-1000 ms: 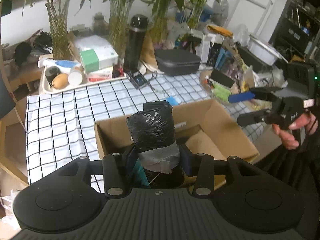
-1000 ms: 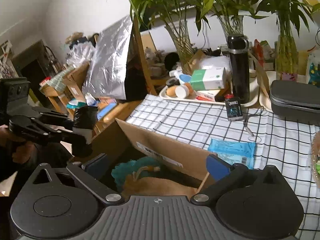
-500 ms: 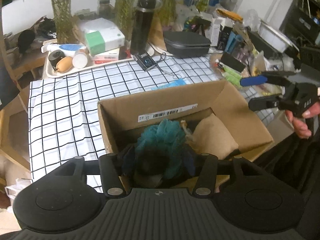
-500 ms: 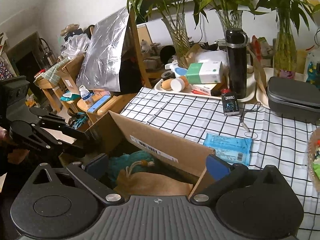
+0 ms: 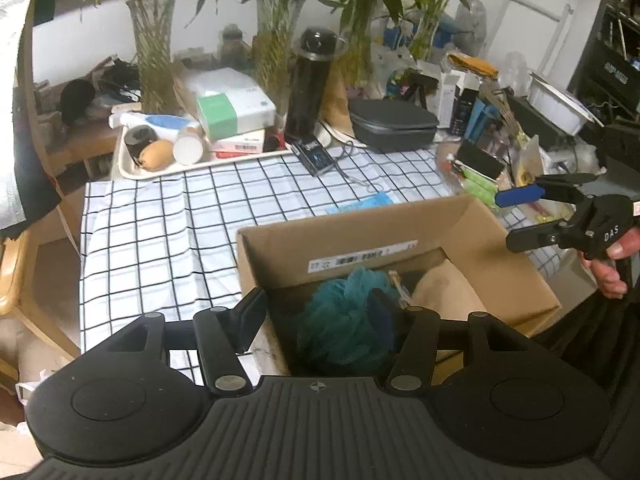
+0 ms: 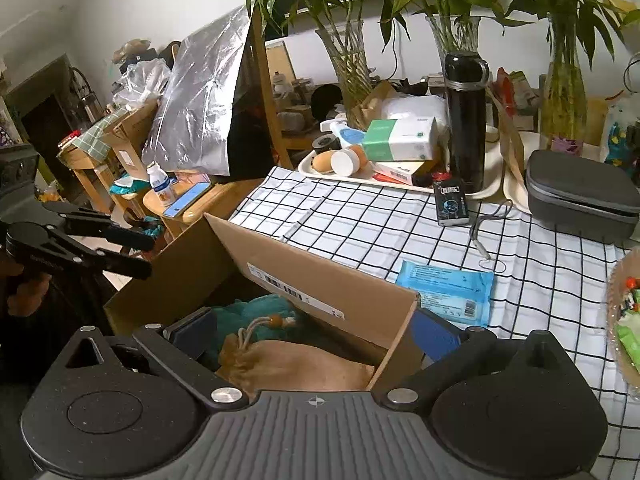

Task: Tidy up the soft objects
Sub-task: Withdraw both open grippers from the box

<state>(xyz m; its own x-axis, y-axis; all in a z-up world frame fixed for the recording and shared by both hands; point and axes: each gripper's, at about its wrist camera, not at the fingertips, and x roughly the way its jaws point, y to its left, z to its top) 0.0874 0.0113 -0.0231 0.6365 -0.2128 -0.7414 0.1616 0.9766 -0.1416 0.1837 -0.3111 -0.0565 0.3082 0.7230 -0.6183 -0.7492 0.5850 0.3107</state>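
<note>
- checked tablecloth (image 5: pixel 168 240), cluttered
- box (image 5: pixel 516 264) holds teal puff (image 5: pixel 344 312), tan bag (image 6: pixel 296 364)
- left gripper (image 5: pixel 316 320) released, empty
- right gripper (image 6: pixel 316 332) apart, straddling box wall

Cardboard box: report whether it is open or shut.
Open. The cardboard box has no flap over its top, and the teal mesh sponge and tan drawstring pouch inside show from above.

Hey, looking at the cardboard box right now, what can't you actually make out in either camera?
- Box floor: left wrist view, hidden by the teal mesh pouf and the left tool.
- Tan drawstring bag: right wrist view, lower part cut off by the right tool's body.
- Barcode label: text too small.
</note>
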